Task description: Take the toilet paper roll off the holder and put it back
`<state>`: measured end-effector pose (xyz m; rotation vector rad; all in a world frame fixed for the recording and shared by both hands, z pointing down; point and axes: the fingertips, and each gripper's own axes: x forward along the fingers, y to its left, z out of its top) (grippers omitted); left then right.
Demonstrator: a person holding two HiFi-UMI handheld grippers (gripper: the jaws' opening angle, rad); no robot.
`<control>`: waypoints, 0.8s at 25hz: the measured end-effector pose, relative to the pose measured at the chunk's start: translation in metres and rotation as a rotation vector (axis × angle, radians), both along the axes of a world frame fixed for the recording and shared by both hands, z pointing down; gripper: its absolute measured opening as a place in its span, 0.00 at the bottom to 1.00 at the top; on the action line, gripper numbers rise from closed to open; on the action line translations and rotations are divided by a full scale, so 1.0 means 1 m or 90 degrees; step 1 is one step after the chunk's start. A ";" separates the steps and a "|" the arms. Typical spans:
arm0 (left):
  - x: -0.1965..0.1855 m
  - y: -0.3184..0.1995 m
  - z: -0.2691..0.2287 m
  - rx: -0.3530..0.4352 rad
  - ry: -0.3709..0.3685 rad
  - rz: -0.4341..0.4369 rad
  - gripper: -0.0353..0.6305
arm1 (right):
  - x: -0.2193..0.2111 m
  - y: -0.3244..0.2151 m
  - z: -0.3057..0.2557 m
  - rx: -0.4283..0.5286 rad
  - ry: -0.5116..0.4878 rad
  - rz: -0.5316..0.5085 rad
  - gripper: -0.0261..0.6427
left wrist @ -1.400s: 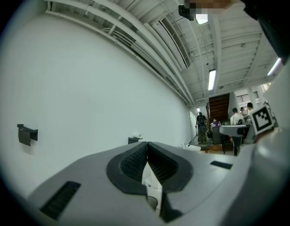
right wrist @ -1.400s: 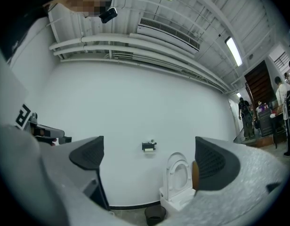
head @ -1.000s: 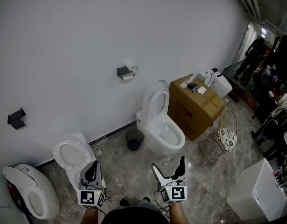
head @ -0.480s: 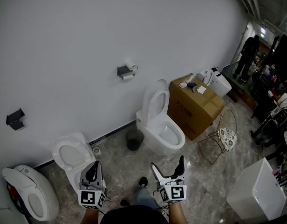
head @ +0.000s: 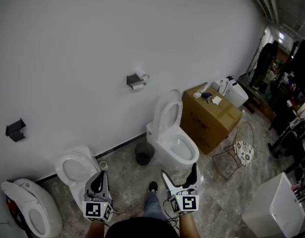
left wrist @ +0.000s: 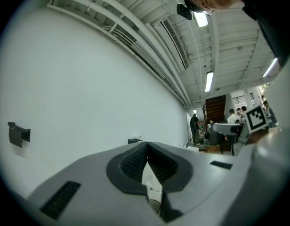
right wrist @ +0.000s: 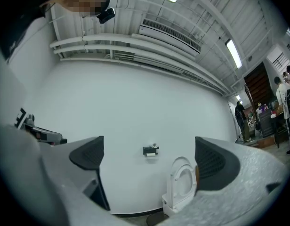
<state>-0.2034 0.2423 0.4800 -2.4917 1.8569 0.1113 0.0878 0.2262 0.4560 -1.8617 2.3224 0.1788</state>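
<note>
– How are the left gripper's fingers?
– Pressed together on nothing, at the bottom left.
– And the right gripper?
– Spread wide, empty, at the bottom centre.
– The toilet paper roll?
– On its holder on the wall, upper centre, well apart from both.

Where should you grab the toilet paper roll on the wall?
Probably the round body of the toilet paper roll, coming straight from the front: it lies sideways under the dark holder on the wall, so top and back are blocked.
</note>
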 end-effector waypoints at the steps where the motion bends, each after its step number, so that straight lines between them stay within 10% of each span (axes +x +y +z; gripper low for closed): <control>1: 0.001 -0.005 -0.004 -0.004 0.001 -0.004 0.06 | 0.000 -0.007 0.000 0.001 -0.001 -0.001 0.91; 20: 0.044 -0.202 -0.010 -0.029 -0.009 -0.064 0.06 | 0.043 -0.228 0.007 -0.018 -0.012 -0.049 0.91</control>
